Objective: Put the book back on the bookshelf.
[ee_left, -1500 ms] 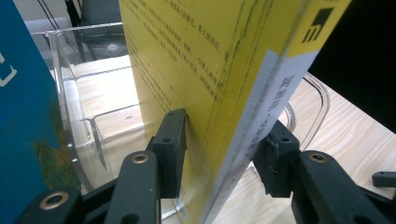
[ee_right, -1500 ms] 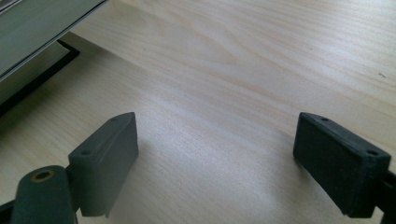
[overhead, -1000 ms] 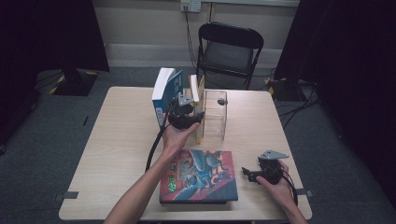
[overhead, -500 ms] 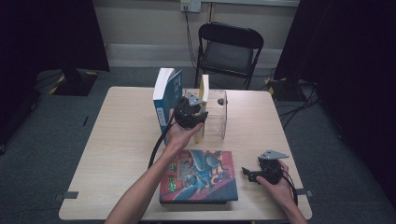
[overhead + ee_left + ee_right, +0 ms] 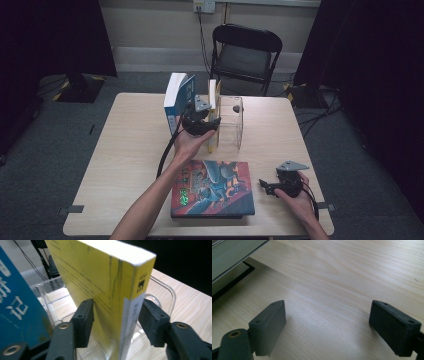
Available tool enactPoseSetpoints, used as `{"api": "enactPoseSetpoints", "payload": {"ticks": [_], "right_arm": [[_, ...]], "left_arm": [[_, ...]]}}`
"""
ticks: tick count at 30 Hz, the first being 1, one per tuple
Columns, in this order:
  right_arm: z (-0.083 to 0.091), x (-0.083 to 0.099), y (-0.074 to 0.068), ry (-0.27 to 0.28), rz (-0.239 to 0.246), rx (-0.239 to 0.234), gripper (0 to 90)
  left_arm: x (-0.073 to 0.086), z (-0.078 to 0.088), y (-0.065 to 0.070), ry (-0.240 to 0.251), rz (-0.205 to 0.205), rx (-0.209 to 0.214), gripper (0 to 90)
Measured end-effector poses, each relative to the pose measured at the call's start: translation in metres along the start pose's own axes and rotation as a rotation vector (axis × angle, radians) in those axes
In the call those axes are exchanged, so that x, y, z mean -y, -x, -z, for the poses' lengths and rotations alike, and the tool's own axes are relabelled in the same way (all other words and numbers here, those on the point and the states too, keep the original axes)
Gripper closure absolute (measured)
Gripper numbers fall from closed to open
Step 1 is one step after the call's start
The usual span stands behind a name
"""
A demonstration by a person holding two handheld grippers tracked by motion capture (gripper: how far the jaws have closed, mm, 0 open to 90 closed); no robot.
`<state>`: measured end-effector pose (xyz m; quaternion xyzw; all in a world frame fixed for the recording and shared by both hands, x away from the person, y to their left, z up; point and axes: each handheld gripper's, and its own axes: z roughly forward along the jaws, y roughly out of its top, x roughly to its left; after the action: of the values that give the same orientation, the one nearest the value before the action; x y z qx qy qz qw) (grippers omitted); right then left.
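High view
- Item: yellow book [image 5: 213, 112], stood upright on the table [image 5: 125, 145], in the open side of the clear plastic holder [image 5: 231, 122]
- Neighbours: blue book [image 5: 176, 100] upright just to its left; illustrated book [image 5: 212, 189] laid flat near the front edge
- Left gripper [image 5: 210, 125]: brought up to the yellow book's near edge, carried by the left hand [image 5: 189, 142]
- Right gripper [image 5: 265, 186]: rested on the table beside the illustrated book, well apart from the yellow book

Left gripper view
- Jaws: set astride the yellow book [image 5: 100, 287]; they have just been opening, the left pad at the cover and a gap seen at the right pad, so no firm grip is judged
- Handling: a paperback, judged light, fairly stiff across its thickness, glossy cover possibly slippery, creases noted on the cover
- Hold: best taken low across the spine edge, both pads flat on the covers

Right gripper view
- Jaws: held wide, nothing between them, bare table [image 5: 332, 282] below
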<state>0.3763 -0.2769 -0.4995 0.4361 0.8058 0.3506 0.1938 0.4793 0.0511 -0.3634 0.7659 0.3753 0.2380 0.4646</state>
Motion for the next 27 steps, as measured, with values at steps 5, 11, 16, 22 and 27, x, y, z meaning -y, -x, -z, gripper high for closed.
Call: {"api": "enactPoseSetpoints", "payload": {"ticks": [5,11,16,22,27], "right_arm": [[0.0,0.0,0.0,0.0,0.0,0.0,13.7],[0.0,0.0,0.0,0.0,0.0,0.0,13.7],[0.0,0.0,0.0,0.0,0.001,-0.001,13.6],[0.0,0.0,0.0,0.0,0.001,-0.001,13.7],[0.0,0.0,0.0,0.0,0.001,-0.001,13.7]], "left_arm": [[-0.007,-0.001,0.006,-0.036,-0.082,-0.002,60.9],[-0.006,-0.001,0.003,-0.044,-0.108,0.017,63.3],[-0.001,-0.002,0.0,-0.012,-0.044,0.043,59.2],[0.002,0.0,-0.004,0.01,-0.01,0.075,47.0],[0.001,0.003,-0.003,0.03,-0.011,0.096,40.3]]}}
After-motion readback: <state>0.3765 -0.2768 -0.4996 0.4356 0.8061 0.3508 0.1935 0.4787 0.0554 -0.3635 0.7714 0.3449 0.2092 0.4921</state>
